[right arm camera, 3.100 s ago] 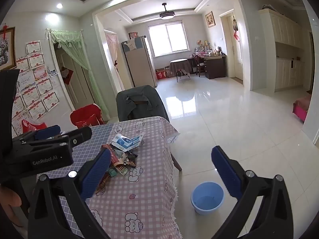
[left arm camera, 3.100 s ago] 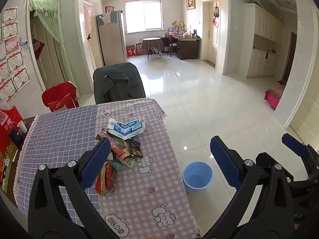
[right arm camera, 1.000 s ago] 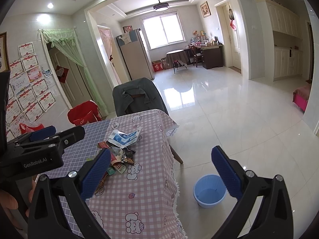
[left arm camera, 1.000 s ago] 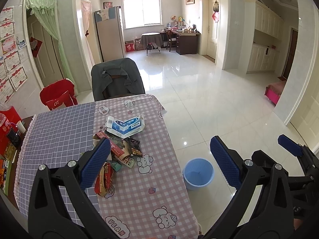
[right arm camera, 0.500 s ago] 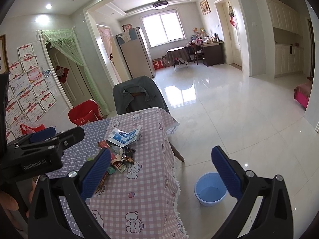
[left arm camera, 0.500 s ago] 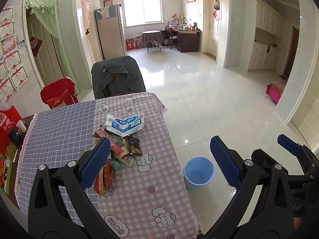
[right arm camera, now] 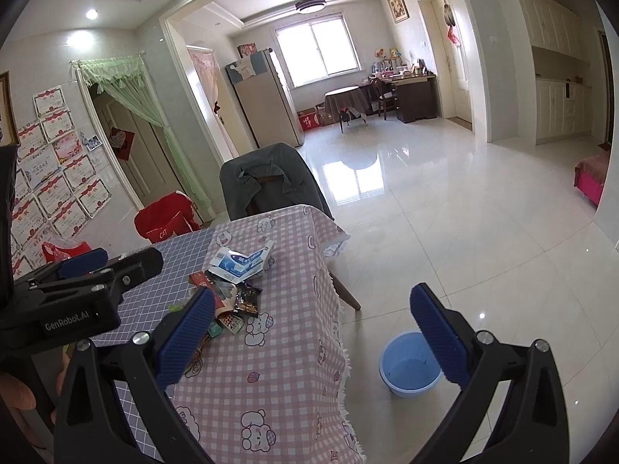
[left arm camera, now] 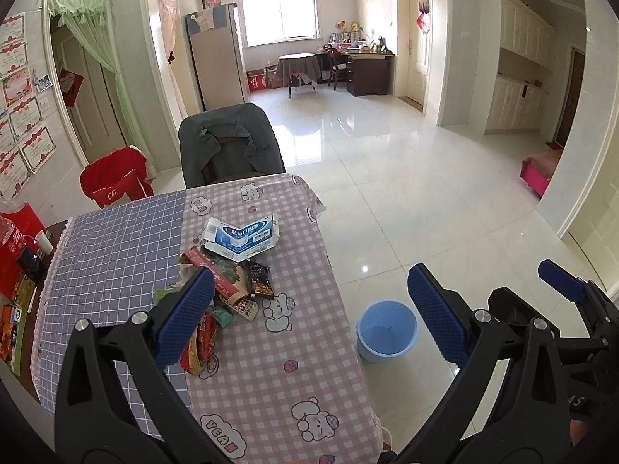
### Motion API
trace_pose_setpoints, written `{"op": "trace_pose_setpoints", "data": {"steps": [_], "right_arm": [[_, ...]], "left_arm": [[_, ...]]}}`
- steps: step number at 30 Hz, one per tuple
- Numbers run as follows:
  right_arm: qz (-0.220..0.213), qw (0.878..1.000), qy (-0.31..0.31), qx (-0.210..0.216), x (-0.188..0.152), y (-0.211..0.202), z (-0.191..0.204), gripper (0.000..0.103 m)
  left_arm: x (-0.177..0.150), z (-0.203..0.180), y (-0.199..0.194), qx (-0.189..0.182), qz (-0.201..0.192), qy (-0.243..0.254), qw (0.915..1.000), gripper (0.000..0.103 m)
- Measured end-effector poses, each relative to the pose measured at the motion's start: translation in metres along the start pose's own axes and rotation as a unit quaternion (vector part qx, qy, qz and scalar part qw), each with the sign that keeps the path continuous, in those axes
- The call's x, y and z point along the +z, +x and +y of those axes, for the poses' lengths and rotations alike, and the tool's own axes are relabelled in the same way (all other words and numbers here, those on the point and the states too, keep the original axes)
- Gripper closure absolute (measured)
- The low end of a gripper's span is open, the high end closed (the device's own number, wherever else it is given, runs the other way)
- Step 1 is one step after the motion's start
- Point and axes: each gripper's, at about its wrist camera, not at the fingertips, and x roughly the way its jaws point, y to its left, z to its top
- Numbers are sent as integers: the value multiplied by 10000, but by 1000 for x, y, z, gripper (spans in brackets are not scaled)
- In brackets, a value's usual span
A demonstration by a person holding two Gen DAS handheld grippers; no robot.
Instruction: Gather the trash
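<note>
Left tool (left arm camera: 309, 315) was spread wide and held nothing, its blue pads (left arm camera: 185, 315) at lower left and lower right of the left wrist frame, above the table (left arm camera: 294, 379). Right tool (right arm camera: 311, 334) was also wide and held nothing; it showed at the far right edge of the left wrist frame too. Trash pile (left arm camera: 220, 290) of crumpled snack wrappers lay on the pink checked cloth at centre-left, partly hidden behind the left pad. A torn blue-and-white carton (left arm camera: 241, 237) sat just above the pile, touching it. Blue bucket (left arm camera: 387, 330) stood on the tiled floor (left arm camera: 406, 178) at lower centre, right of the table edge, between the pads. Grey-draped chair (left arm camera: 228, 145) stood at the table's far end, upper centre-left.
</note>
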Motion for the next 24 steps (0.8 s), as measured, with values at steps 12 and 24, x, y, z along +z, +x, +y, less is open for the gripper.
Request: {"op": "trace_pose_setpoints", "data": {"steps": [12, 24], "right_arm": [[149, 9997, 22, 198, 13, 10, -21, 4], [456, 9979, 22, 465, 28, 26, -46, 4]], "left_arm": [[11, -16, 4, 179, 127, -49, 9997, 5], [15, -31, 14, 540, 324, -337, 9974, 5]]}}
